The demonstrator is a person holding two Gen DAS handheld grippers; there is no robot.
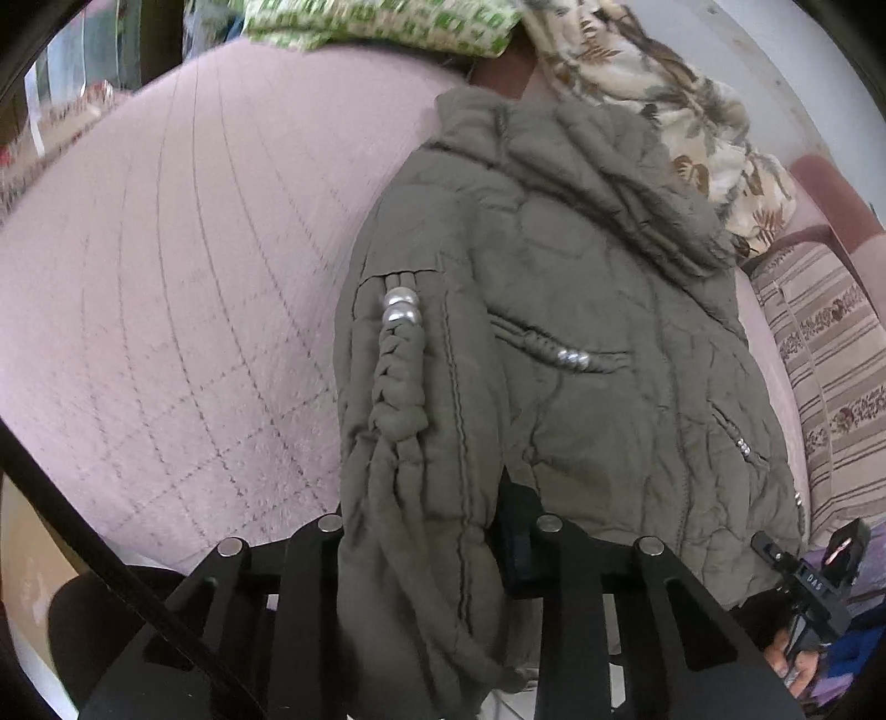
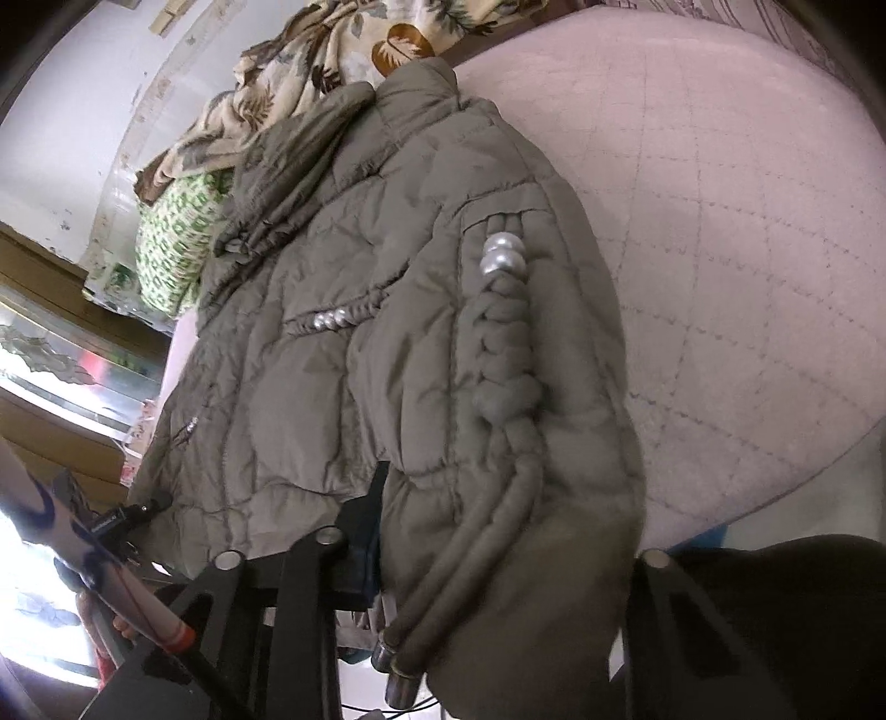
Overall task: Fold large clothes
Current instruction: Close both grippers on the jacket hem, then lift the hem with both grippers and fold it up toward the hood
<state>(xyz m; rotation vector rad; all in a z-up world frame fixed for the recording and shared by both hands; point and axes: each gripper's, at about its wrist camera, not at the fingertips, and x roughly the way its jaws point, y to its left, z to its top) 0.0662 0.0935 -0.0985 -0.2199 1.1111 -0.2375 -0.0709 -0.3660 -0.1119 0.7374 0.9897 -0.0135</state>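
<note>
An olive-grey quilted jacket [image 1: 581, 310] lies on the pink quilted bed cover [image 1: 166, 288], collar at the far end. Each sleeve has a braided cord with silver beads [image 1: 401, 307]. My left gripper [image 1: 437, 531] is shut on the left sleeve's cuff [image 1: 410, 554], which hangs between its fingers. In the right wrist view the jacket [image 2: 343, 354] fills the middle. My right gripper [image 2: 493, 548] is shut on the right sleeve's cuff [image 2: 498, 531], with the braid's metal-tipped cord ends [image 2: 396, 659] dangling below. The right gripper also shows in the left wrist view [image 1: 814, 581].
A leaf-print cloth [image 1: 664, 99] and a green-patterned fabric [image 1: 387, 22] lie beyond the collar. A striped cushion [image 1: 830, 376] sits to the right of the jacket. A wooden cabinet [image 2: 55, 332] stands left in the right wrist view. The pink cover [image 2: 747, 249] spreads beside the jacket.
</note>
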